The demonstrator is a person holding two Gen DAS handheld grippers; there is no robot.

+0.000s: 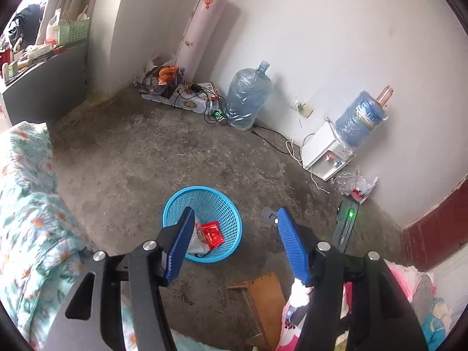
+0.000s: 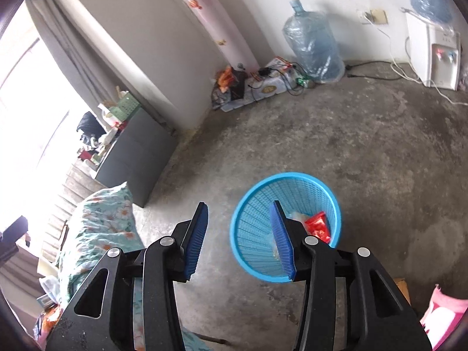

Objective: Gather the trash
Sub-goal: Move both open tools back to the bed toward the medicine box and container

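The bare concrete floor [image 1: 163,152], mottled and gritty, is taking up most of both views, with a floral quilt [image 1: 26,204] bulging in soft folds at the near left. A clear blue water jug [image 1: 248,96], wrapped in crinkled plastic, is standing far against the white wall, right of a heap of bags and cables.

The round blue mesh wastebasket [image 2: 330,193], a tapering plastic lattice, is sitting on the floor just ahead of both tools. Inside it, a glossy red wrapper [image 2: 318,226] is lying against a crumpled clear plastic bag [image 1: 197,241]; so the trash is resting in the basket, not in either tool.

The left tool [image 1: 234,222] is hanging with its ribbed blue pads spread and nothing between them. The right tool [image 2: 239,216] is likewise standing apart and empty.

Judging from here, the light basket could be tipping if a finger clips its rim on withdrawal, spilling the slick wrappers. More litter may be remaining by the far wall.
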